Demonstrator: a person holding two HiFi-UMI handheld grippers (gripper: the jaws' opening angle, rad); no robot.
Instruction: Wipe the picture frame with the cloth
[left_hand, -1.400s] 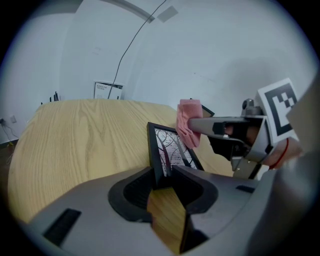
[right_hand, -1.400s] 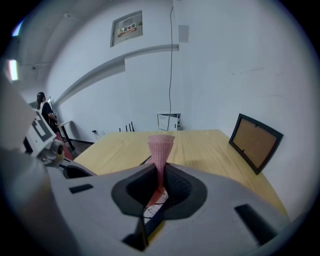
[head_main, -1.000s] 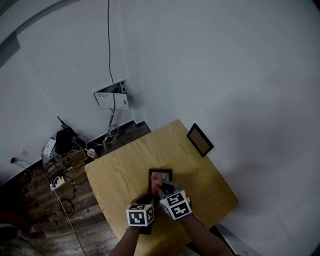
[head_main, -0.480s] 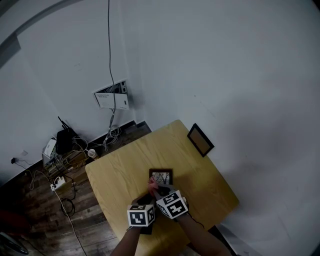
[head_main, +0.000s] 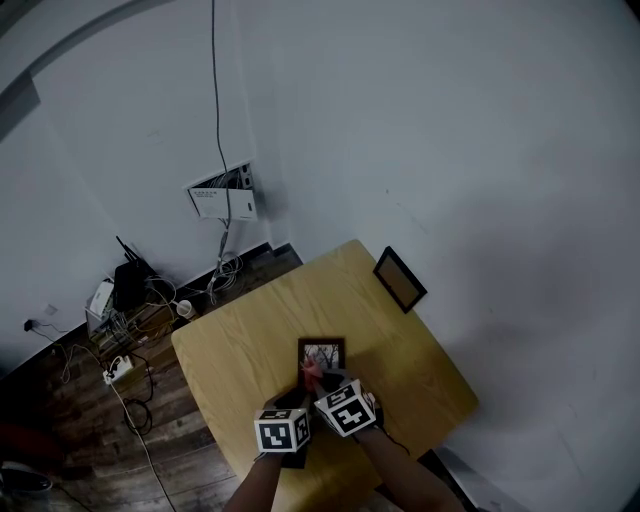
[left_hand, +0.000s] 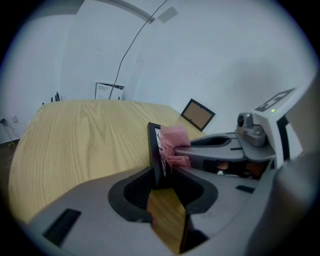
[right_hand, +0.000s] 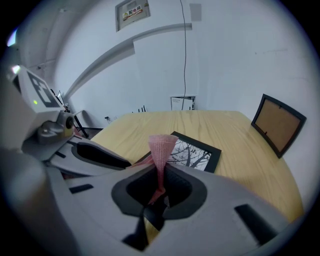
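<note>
Clamping the near edge of the black picture frame (left_hand: 156, 159), the left gripper (left_hand: 161, 180) has its jaws drawn narrow onto the moulding, which its own view shows edge-on between the pads. The frame (head_main: 322, 351) holds a print of bare tree branches and sits on the near middle of the light wooden table (head_main: 240, 335); whether it lies fully flat I cannot tell.

The right gripper (right_hand: 159, 192) comes in from the right, close beside the left one, its jaws closed tight on a pink cloth (right_hand: 161, 150). The cloth rises from the jaws as a pinched strip and flares at its free end. In the left gripper view that bunched end (left_hand: 173, 143) lies against the frame's face, close to the near edge.

A second frame (head_main: 400, 280), with a brown face, leans against the white wall at the table's far right edge. Left of the table, cables (head_main: 135, 345) lie on the dark plank floor.
</note>
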